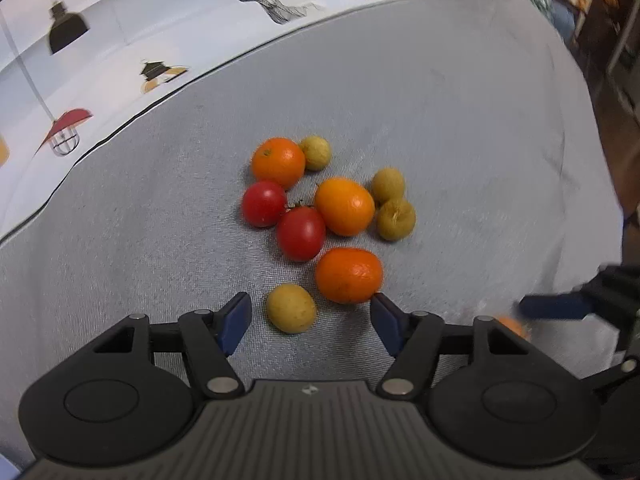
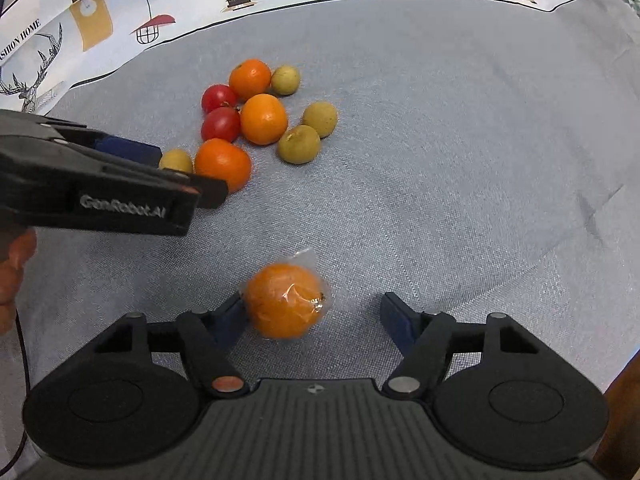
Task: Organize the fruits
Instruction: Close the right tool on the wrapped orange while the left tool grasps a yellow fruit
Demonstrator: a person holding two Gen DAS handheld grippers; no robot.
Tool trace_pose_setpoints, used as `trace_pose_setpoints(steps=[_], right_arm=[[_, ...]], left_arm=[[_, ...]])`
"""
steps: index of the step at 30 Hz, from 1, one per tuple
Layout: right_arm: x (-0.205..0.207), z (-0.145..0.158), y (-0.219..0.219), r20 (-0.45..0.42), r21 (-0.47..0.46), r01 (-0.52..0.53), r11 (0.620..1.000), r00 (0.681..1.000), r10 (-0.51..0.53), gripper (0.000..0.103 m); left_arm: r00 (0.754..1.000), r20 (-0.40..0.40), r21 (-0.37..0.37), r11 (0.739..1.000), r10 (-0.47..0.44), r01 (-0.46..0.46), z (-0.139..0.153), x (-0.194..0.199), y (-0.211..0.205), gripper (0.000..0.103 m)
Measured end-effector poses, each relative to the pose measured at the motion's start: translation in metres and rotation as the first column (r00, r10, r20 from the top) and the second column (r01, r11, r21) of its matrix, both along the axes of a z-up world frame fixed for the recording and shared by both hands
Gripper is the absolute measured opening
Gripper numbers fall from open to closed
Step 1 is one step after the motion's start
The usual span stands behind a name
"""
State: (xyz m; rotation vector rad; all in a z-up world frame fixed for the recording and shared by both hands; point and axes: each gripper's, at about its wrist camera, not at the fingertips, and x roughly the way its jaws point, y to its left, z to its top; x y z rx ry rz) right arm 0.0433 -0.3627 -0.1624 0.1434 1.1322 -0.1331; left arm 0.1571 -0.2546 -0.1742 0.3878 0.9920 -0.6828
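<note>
In the left wrist view, at the right edge, the right gripper (image 1: 560, 306) is blurred and an orange fruit (image 1: 514, 326) shows only partly behind a black finger. In the right wrist view, at the left, the left gripper (image 2: 176, 176) covers part of a small yellow-green fruit (image 2: 176, 161).

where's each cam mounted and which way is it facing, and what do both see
Left wrist: sits on the left gripper, looking steeply down over its open fingers at a yellow-green fruit and the fruit pile; the right gripper's tip shows at the right edge.
Right wrist: sits on the right gripper, looking down at a plastic-wrapped orange between its open jaws; the left gripper and a hand show at the left.
Shared: the pile with its two red tomatoes on the grey cloth, and the printed fabric behind.
</note>
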Motion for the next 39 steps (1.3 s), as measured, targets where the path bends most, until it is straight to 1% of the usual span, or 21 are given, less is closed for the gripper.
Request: trace_pose_setpoints(steps=[1,2,3,5,6,7,8,9,10,14,17,19,22,23,27,29,30,32,34,37,39], right_arm=[[0.0,0.0,0.001,-0.001,-0.002,-0.002,1.0,1.0,0.002,0.074],[0.001,-0.001,0.001,-0.001,-0.004,-0.002,1.0,1.0,0.002,0.074],[0.002,-0.002,0.001,-0.001,-0.003,-0.001,1.0,1.0,0.001,0.074],[0.002,-0.002,0.0,0.0,0.0,0.004,1.0,1.0,-0.004,0.073],[0.004,-0.003,-0.001,0.001,0.001,0.006,1.0,1.0,-0.006,0.072],[0.004,-0.004,-0.002,0.003,-0.001,0.01,1.0,1.0,-0.01,0.07],[0.004,-0.003,-0.002,0.008,-0.009,0.015,1.0,1.0,-0.015,0.063],[0.003,-0.002,-0.002,0.019,-0.008,0.022,1.0,1.0,-0.021,0.05],[0.001,0.0,-0.003,0.034,-0.001,0.029,1.0,0.999,-0.029,0.04],[-0.005,0.002,-0.016,0.067,0.067,0.08,0.995,0.994,-0.084,0.041],[-0.011,0.01,-0.024,0.12,0.093,0.12,0.988,0.984,-0.131,0.041],[-0.016,0.018,-0.024,0.159,0.1,0.119,0.988,0.978,-0.134,0.041],[-0.025,0.033,-0.017,0.204,0.092,0.099,0.991,0.972,-0.116,0.041],[-0.028,0.039,-0.013,0.216,0.095,0.091,0.991,0.97,-0.11,0.04],[-0.042,0.067,0.01,0.281,0.106,0.023,0.994,0.958,-0.052,0.041],[-0.052,0.083,0.026,0.32,0.108,-0.023,0.994,0.947,-0.012,0.041],[-0.058,0.092,0.036,0.34,0.111,-0.049,0.993,0.94,0.009,0.041],[-0.07,0.111,0.055,0.367,0.125,-0.104,0.987,0.929,0.052,0.04],[-0.08,0.126,0.072,0.377,0.147,-0.154,0.977,0.922,0.089,0.041],[-0.098,0.148,0.104,0.376,0.172,-0.228,0.958,0.914,0.15,0.041],[-0.113,0.158,0.121,0.375,0.183,-0.263,0.947,0.91,0.18,0.041]], left_arm=[[1.0,0.009,0.014,1.0,-0.016,0.016,-0.002,-0.001,-0.002,0.063],[0.999,0.033,0.033,0.999,-0.035,0.034,-0.004,-0.003,-0.004,0.061],[0.997,0.055,0.039,0.998,-0.056,0.054,-0.004,-0.005,-0.004,0.055],[0.996,0.062,0.046,0.997,-0.067,0.064,-0.004,-0.005,-0.005,0.051],[0.996,0.057,0.044,0.997,-0.063,0.061,-0.003,-0.004,-0.005,0.043],[0.996,0.061,0.046,0.997,-0.062,0.059,-0.002,-0.004,-0.005,0.03],[0.996,0.071,0.053,0.997,-0.058,0.055,-0.001,-0.005,-0.005,0.03],[0.996,0.08,0.06,0.997,-0.045,0.04,0.001,-0.005,-0.005,0.03],[0.996,0.083,0.051,0.998,-0.029,0.025,0.003,-0.005,-0.002,0.03],[0.991,0.101,0.005,0.996,0.083,-0.084,0.02,-0.01,0.018,0.03],[0.973,0.119,-0.025,0.981,0.196,-0.194,0.043,-0.021,0.038,0.03],[0.949,0.147,-0.04,0.96,0.278,-0.276,0.06,-0.032,0.055,0.03],[0.905,0.174,-0.063,0.922,0.387,-0.382,0.093,-0.055,0.085,0.031],[0.887,0.191,-0.067,0.907,0.421,-0.416,0.105,-0.066,0.096,0.031],[0.829,0.233,-0.057,0.858,0.509,-0.511,0.143,-0.113,0.146,0.031],[0.802,0.222,-0.054,0.829,0.554,-0.557,0.16,-0.139,0.172,0.031],[0.785,0.227,-0.057,0.813,0.576,-0.58,0.167,-0.152,0.183,0.031],[0.761,0.238,-0.056,0.791,0.604,-0.61,0.179,-0.178,0.202,0.031],[0.727,0.258,-0.066,0.763,0.636,-0.643,0.188,-0.202,0.217,0.031],[0.695,0.259,-0.099,0.734,0.671,-0.672,0.199,-0.236,0.238,0.031],[0.678,0.257,-0.123,0.719,0.689,-0.684,0.204,-0.257,0.249,0.031]])
